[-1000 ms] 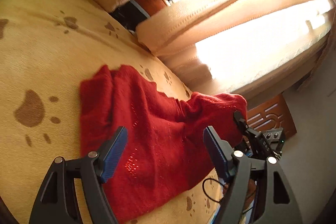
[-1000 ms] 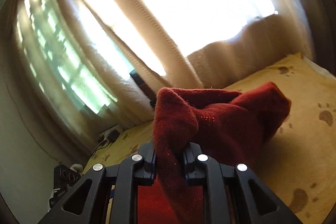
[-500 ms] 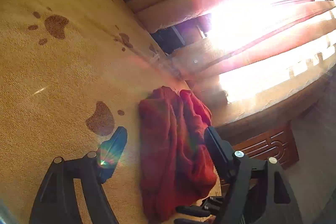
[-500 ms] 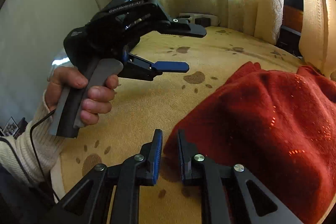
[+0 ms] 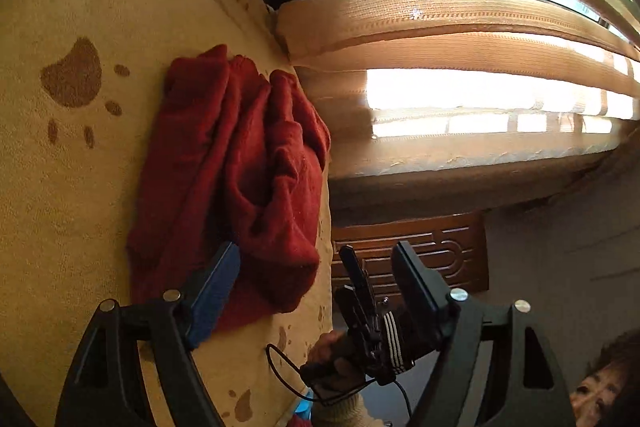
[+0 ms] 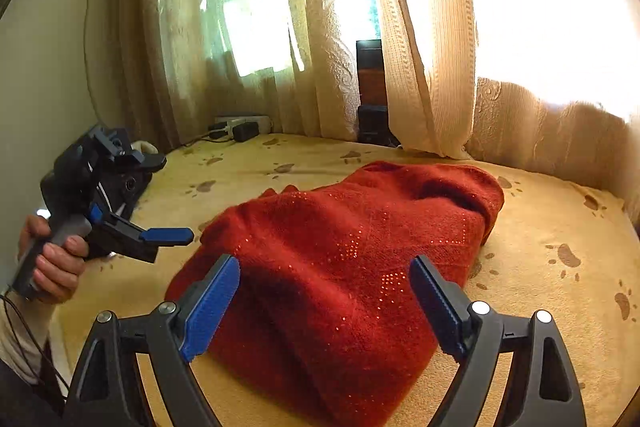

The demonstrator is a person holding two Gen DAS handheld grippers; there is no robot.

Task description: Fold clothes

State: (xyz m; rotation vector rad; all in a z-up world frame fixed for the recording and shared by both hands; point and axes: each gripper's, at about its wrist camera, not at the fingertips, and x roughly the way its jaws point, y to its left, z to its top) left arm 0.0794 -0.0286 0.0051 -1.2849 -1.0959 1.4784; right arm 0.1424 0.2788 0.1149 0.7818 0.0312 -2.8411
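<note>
Fingers (image 6: 212, 307) on your right gripper (image 6: 324, 303), ribbed blue pads on black arms, have just sprung wide apart and grip nothing, the fuzzy red knit sweater (image 6: 340, 259) lying loose between and beyond them. Your left gripper (image 5: 316, 291) also stands wide and empty, one pad just over the sweater's bunched edge. That sweater sits in soft, sequin-flecked folds on the tan paw-print bedspread (image 6: 560, 227), near the ribbed cream curtains (image 6: 420, 47).
</note>
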